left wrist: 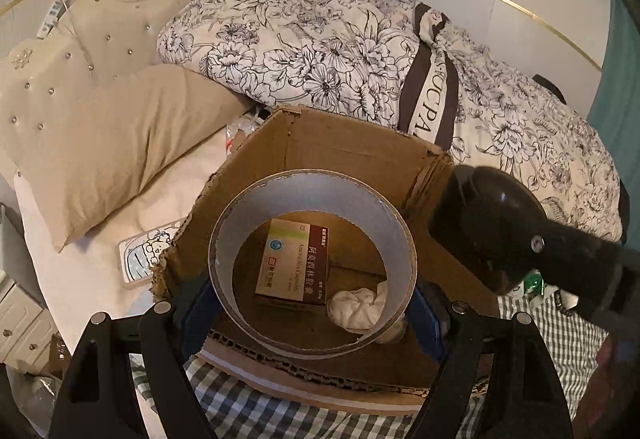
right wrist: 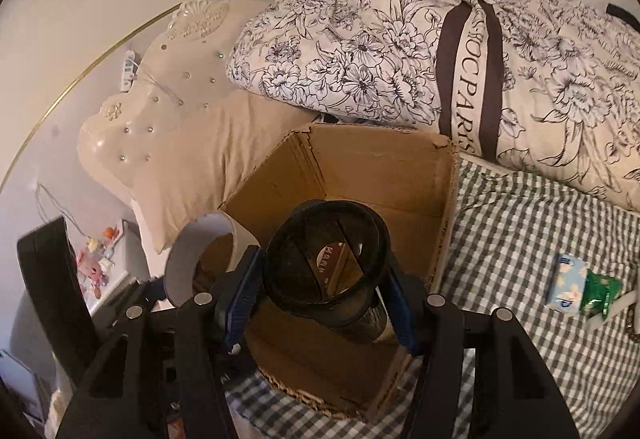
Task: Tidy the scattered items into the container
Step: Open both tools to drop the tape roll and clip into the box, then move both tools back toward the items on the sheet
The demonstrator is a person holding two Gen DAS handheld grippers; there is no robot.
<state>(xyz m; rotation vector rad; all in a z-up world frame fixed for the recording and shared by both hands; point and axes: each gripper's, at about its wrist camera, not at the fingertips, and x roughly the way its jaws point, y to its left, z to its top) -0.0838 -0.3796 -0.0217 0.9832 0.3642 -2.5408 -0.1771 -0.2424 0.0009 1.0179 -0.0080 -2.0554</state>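
The left gripper [left wrist: 312, 315] clamps a wide, smooth grey tape roll [left wrist: 312, 263] with a raw cardboard edge, held over the open brown corrugated cardboard box [left wrist: 348, 147] on the green-checked bed sheet [right wrist: 520, 231]. The right gripper [right wrist: 320, 303] grasps a glossy black cylindrical cup [right wrist: 326, 259] above the same box. Inside lie a maroon-and-white medicine carton [left wrist: 294, 263] and a crumpled white tissue [left wrist: 358, 309]. A floral quilt [left wrist: 320, 51] and a beige pillow [left wrist: 120, 143] crowd the box; a blue tissue pack [right wrist: 566, 283] lies well apart on the sheet.
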